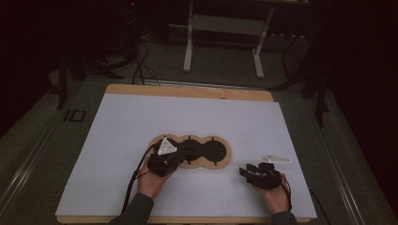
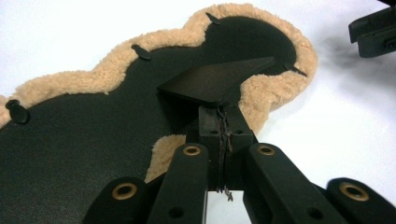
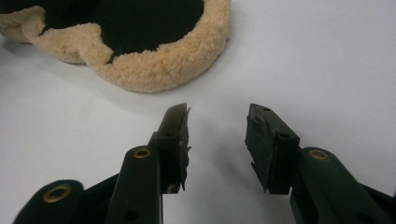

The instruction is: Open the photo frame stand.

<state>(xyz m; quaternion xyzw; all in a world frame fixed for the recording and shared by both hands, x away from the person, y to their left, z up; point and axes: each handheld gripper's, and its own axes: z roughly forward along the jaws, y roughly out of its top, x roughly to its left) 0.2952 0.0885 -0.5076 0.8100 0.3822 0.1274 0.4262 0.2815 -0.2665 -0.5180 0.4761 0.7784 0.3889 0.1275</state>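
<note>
On the white sheet [image 1: 141,122] that covered the table lay a flat mat [image 1: 190,152] with three round lobes, black in the middle and edged with tan fleece, a little left of the centre and toward the near side. The left gripper [image 1: 165,157] stood over the left lobe of it, and in the left gripper view its jaws were pressed together on a thin black flap [image 2: 219,80], which was lifted off the black inner surface and stuck out almost level above it; the fleece border [image 2: 271,88] ran just beside and under this flap. I could not tell if the flap was a loose piece or a part of the mat that had been folded up. The right gripper [image 1: 257,172] rested on the sheet to the right of the mat and somewhat nearer, apart from it, and in the right gripper view its jaws were spread with only bare white sheet between them, the right lobe's fleece rim [image 3: 154,70] lying a short way beyond. By my judgement the work was at an early stage: one flap was gripped and raised, but the middle and right lobes lay flat and untouched. What was left seemed to be to carry the raised flap further and, perhaps, to bring the free right gripper in to help.
</note>
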